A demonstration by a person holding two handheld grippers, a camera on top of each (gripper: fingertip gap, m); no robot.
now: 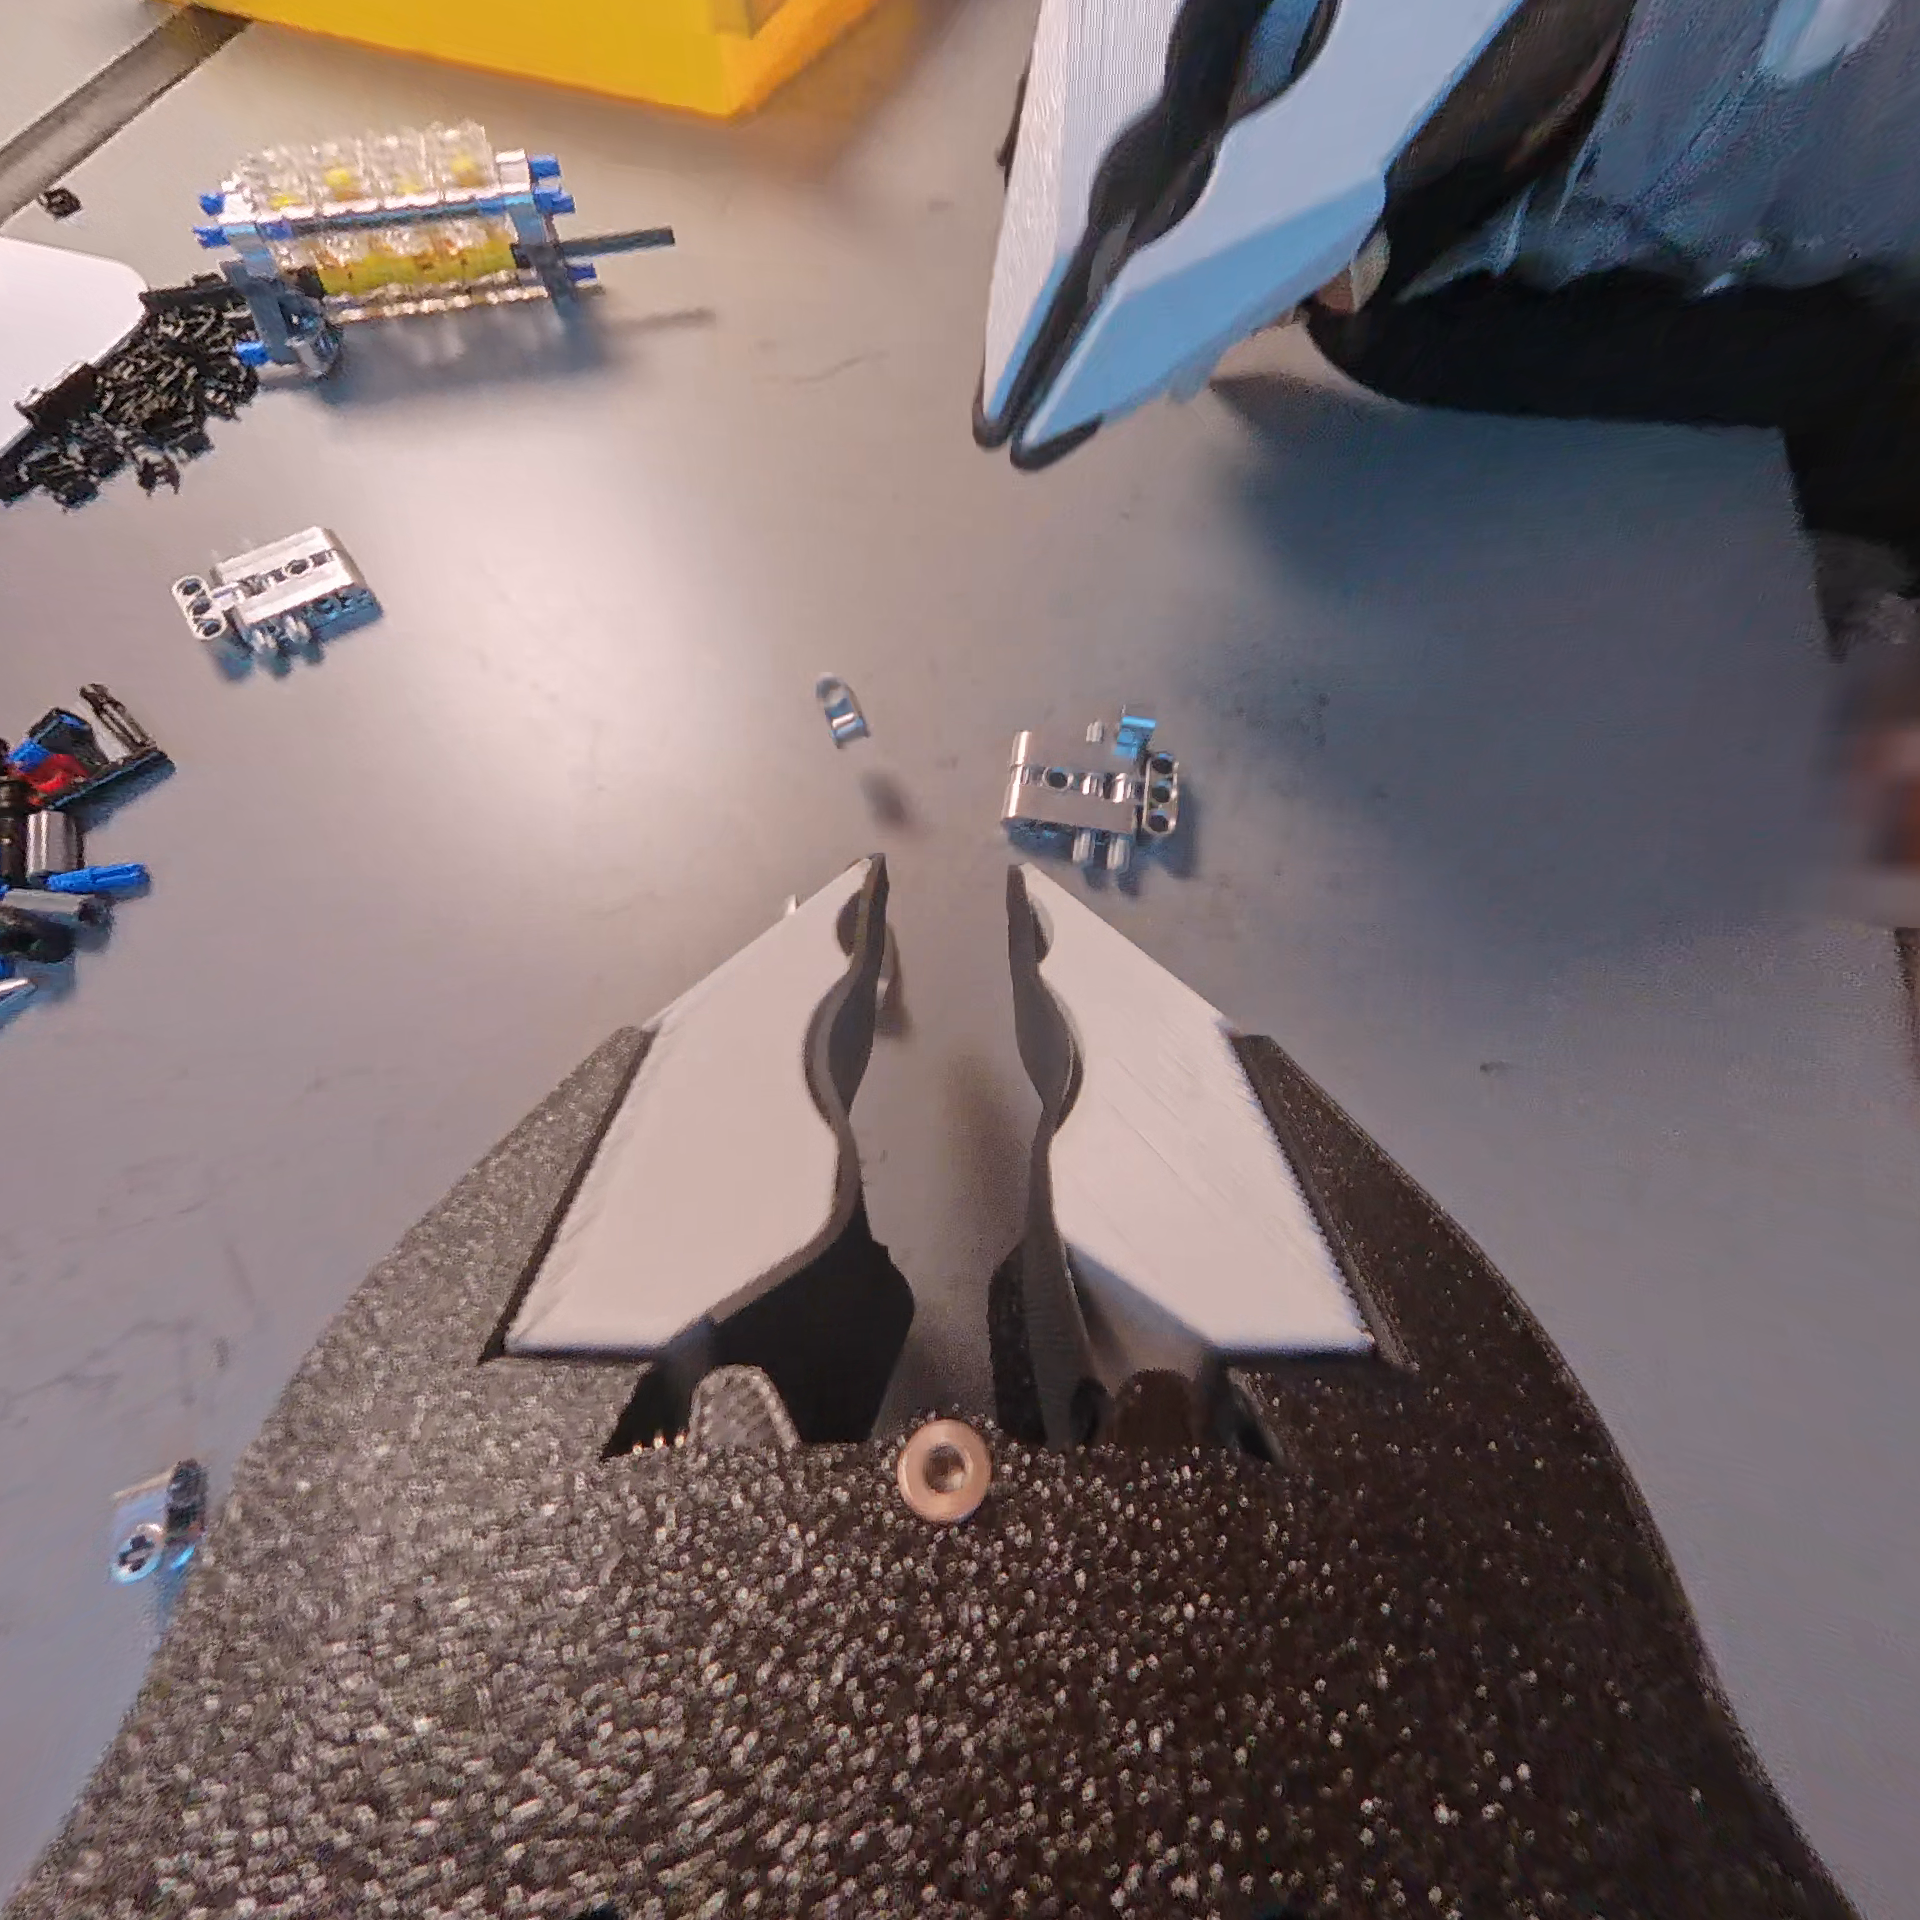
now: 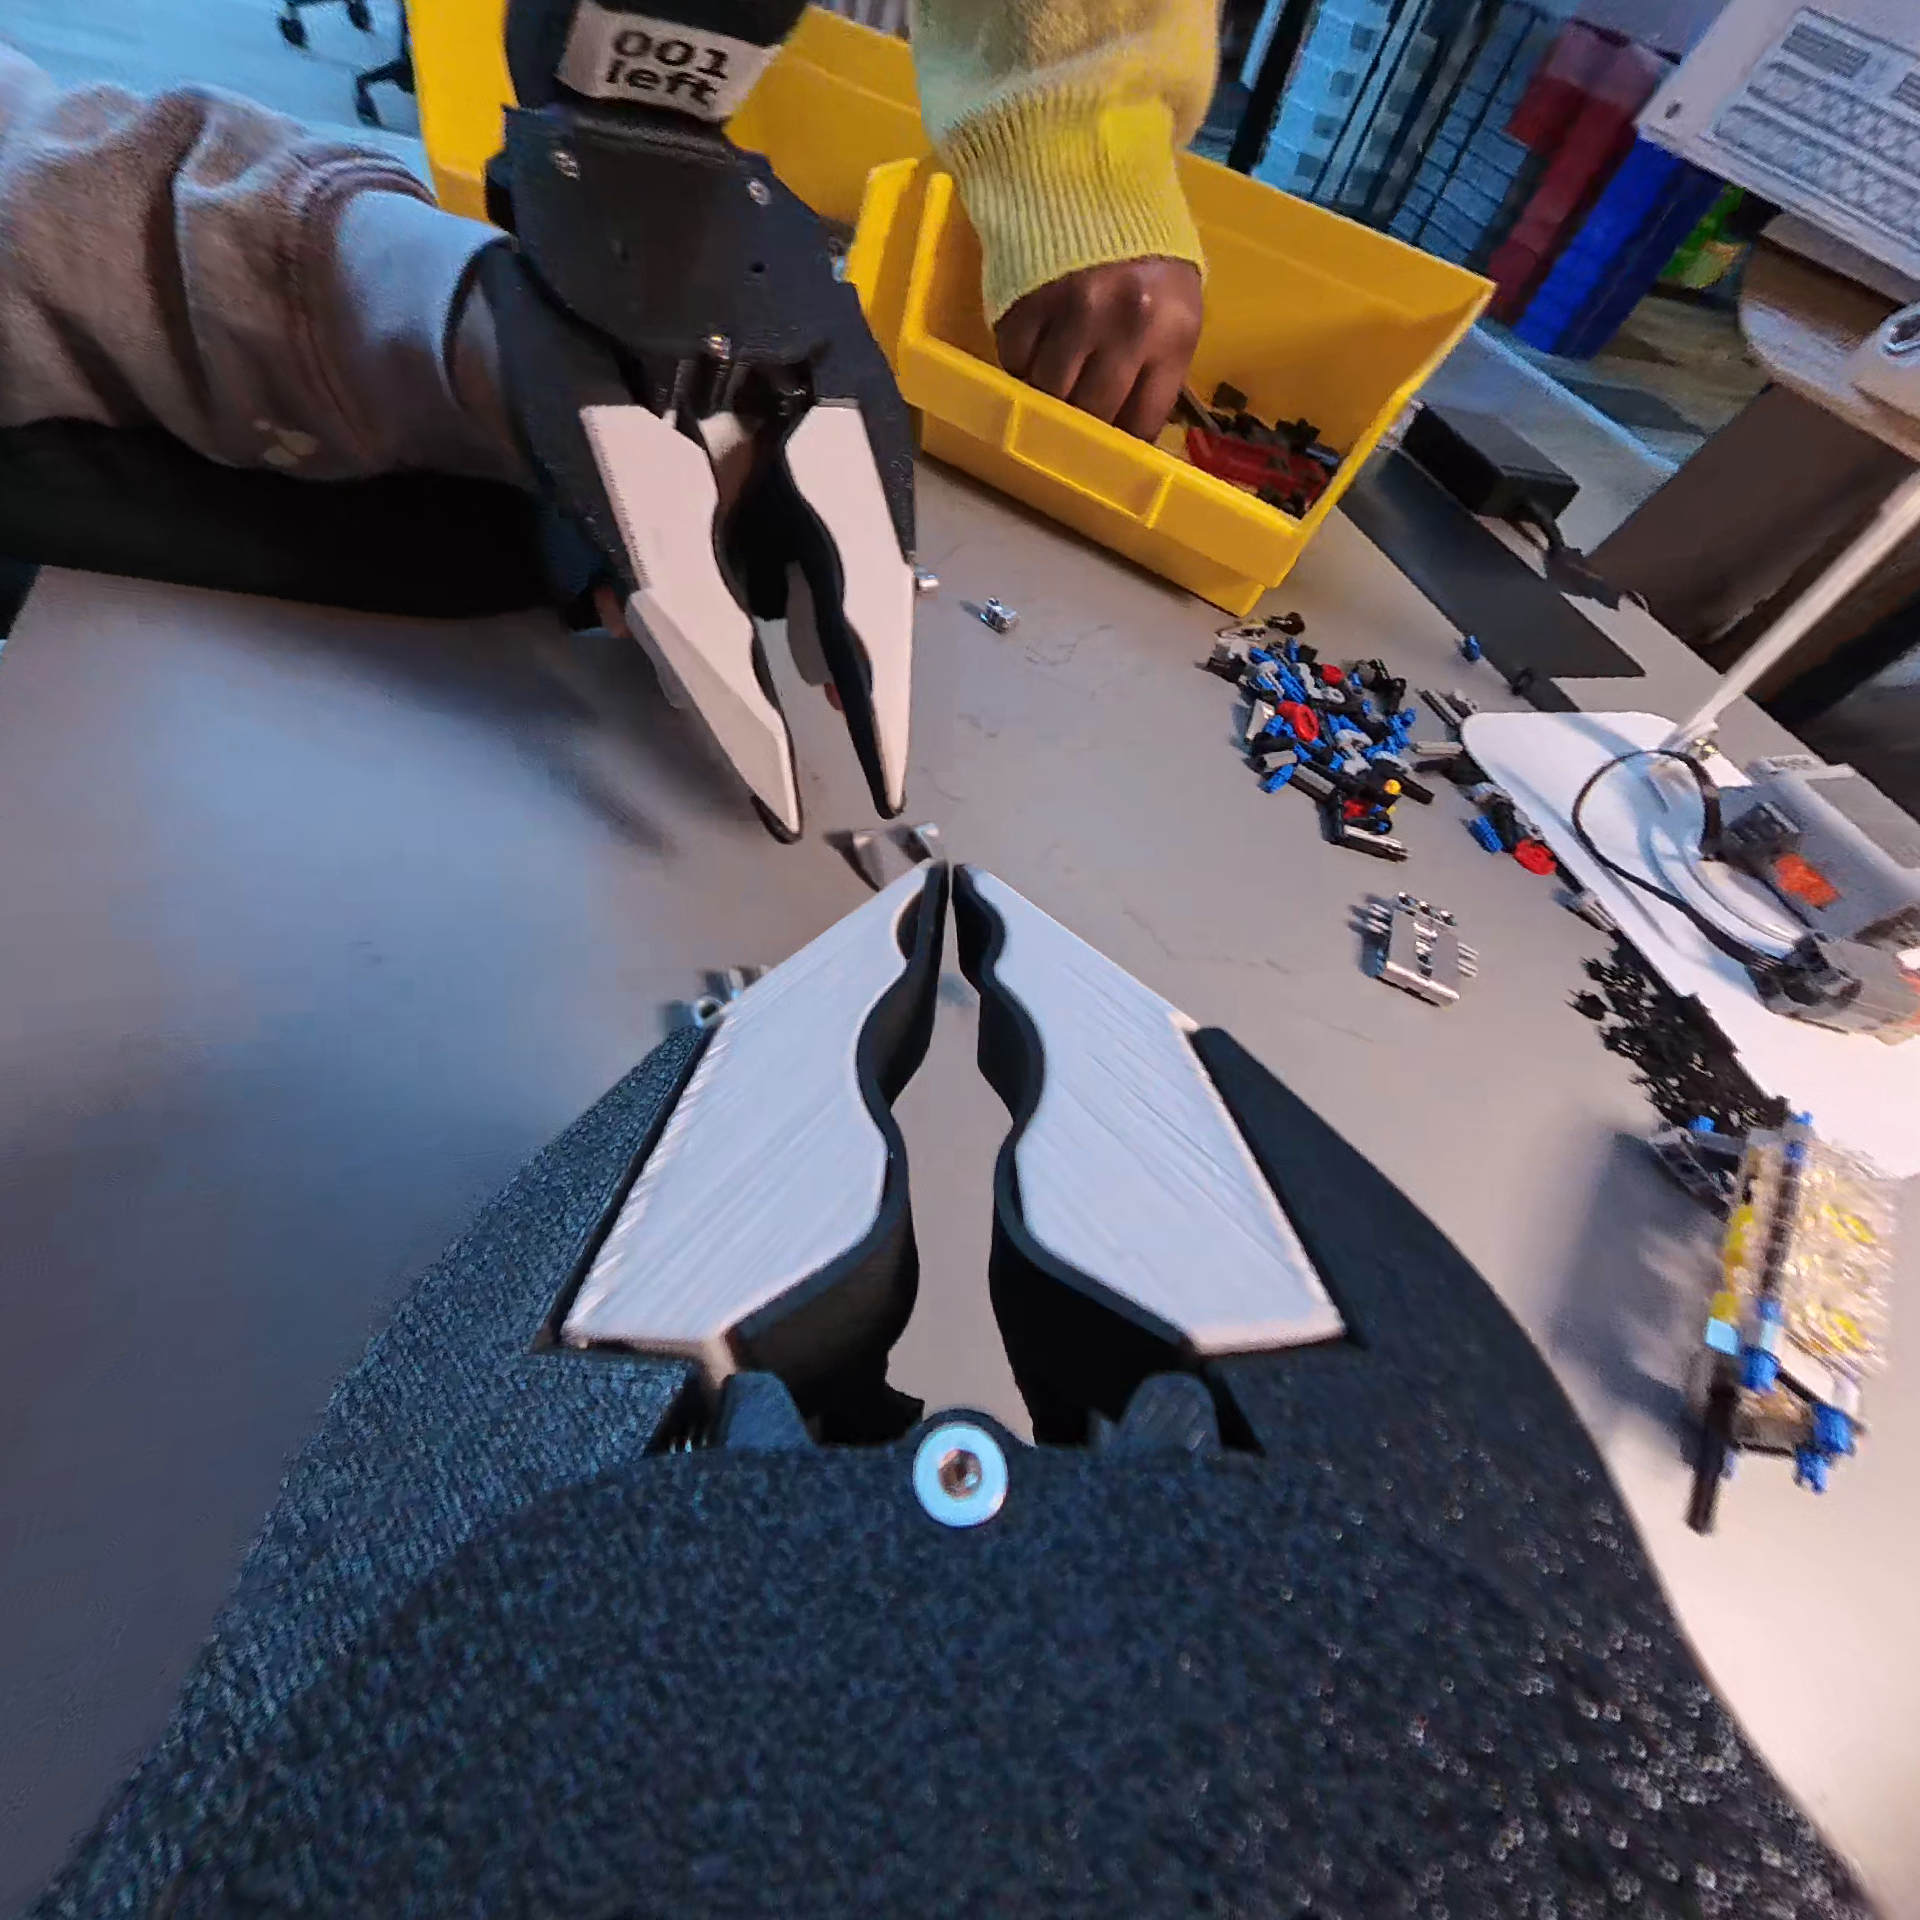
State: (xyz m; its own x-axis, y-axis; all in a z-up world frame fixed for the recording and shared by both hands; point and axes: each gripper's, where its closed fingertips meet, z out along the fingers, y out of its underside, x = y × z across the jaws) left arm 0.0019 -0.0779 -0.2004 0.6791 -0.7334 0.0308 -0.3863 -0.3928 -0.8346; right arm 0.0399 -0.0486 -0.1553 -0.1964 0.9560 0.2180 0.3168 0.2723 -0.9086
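Your left gripper (image 1: 945, 868) hovers low over the grey table (image 1: 520, 1039) with its jaws parted by a narrow gap and nothing between them. Working across the left wrist view from the left edge: a scatter of black, blue and red small parts (image 1: 62, 831) lies at the margin, with a heap of tiny black pins (image 1: 125, 395) above it beside a white sheet (image 1: 52, 322). Next comes a clear-and-yellow brick assembly (image 1: 405, 239) with blue pins and a dark axle sticking out to the right, and below it a small grey bracket assembly (image 1: 275, 603). Toward the middle, a small grey connector (image 1: 844, 709) lies just ahead of your left fingertips, with a blurred dark spot beside it. Slightly right of the tips sits a second grey bracket assembly (image 1: 1091, 795), close to your right finger but apart from it. At the upper right, your right gripper (image 1: 1013, 442) points down at the table.

In the right wrist view, your right gripper's jaws meet at the tips; whether they pinch anything there you cannot tell, though small grey pieces (image 2: 894, 847) lie right at the tips. To the left of these your left gripper (image 2: 836, 821) hangs tip-down, slightly parted. Further right, another person's hand (image 2: 1101, 343) in a yellow sleeve reaches into a yellow bin (image 2: 1132, 488). Right again are the mixed pile, a grey bracket and a grey motor unit (image 2: 1818, 852) with a black cable.
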